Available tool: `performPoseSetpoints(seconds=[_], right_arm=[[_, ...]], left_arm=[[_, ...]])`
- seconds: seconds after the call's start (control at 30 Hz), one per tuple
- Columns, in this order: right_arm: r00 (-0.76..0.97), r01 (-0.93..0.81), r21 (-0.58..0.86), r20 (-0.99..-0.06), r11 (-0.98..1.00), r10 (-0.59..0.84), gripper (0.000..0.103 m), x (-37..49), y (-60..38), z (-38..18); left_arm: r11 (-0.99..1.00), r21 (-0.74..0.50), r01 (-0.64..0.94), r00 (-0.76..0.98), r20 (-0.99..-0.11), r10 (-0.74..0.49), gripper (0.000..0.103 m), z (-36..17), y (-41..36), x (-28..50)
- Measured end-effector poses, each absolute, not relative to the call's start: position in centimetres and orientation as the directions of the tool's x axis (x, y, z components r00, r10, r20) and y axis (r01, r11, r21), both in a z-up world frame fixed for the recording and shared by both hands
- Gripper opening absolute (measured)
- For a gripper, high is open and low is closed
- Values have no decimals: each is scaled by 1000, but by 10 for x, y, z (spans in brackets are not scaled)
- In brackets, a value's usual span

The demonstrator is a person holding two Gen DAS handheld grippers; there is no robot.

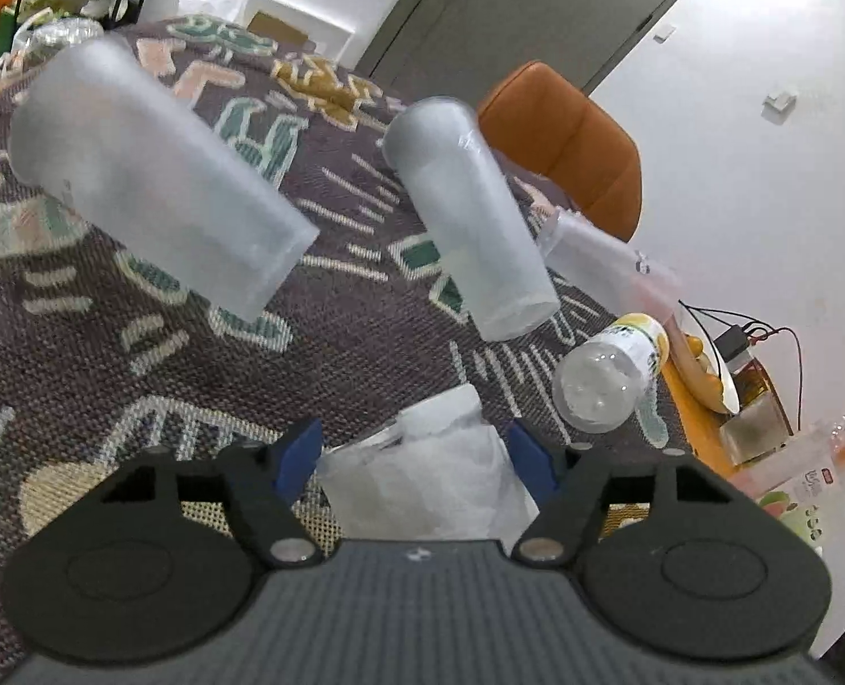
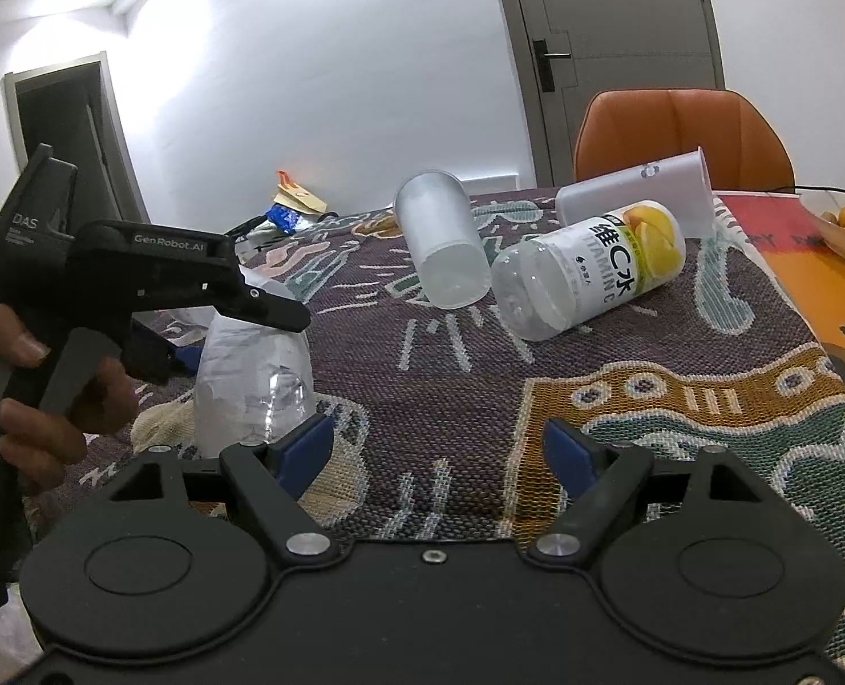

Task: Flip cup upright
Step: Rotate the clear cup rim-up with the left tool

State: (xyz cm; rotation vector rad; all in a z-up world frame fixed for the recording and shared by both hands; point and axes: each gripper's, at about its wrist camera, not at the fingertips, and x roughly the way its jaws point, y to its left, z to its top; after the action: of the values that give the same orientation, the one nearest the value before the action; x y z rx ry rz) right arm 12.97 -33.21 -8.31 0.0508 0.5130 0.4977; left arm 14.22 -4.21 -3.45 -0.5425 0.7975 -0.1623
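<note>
Fingers (image 1: 299, 459) straddle crinkled cup (image 1: 433, 474) (untouched, upside-down).

— That woven cloth (image 2: 451, 377) under everything is dark purple-brown, with cream dashes, teal shapes and a mustard-gold patch just ahead of the right gripper (image 2: 439, 451).

— And the gripper's fingertips (image 2: 570, 451) are blue on a black body. Same with the left gripper (image 1: 416, 456): blue pads, black frame.

— The two cups (image 1: 468, 222) ahead of the left tool are frosted, a milky grey-white.

— The bottle (image 2: 587, 274) is clear with a white label, green edge, yellow fruit and dark lettering.

— Chair (image 2: 684, 137) past the cups is orange. Beyond the right side of the right tool there's an orange mat (image 2: 821, 285) with black paw prints, red at its far end
</note>
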Motion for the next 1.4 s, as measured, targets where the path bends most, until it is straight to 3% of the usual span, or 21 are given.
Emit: performPoseSetpoints(seconds=[0.23, 0.53, 0.97, 1.4], right_arm=[[753, -465, 164, -442, 870, 487, 81, 126, -324, -78], [753, -483, 150, -431, 863, 496, 81, 121, -315, -74], [754, -468, 167, -436, 868, 491, 81, 129, -310, -77], [759, -409, 211, -461, 887, 460, 81, 141, -326, -89]], left_arm=[[877, -480, 3, 757, -572, -316, 68, -12, -44, 126], [969, -240, 57, 875, -455, -165, 68, 9, -61, 101], [998, -29, 63, 943, -324, -69, 69, 2, -80, 98], [992, 112, 54, 953, -302, -18, 69, -19, -107, 116]])
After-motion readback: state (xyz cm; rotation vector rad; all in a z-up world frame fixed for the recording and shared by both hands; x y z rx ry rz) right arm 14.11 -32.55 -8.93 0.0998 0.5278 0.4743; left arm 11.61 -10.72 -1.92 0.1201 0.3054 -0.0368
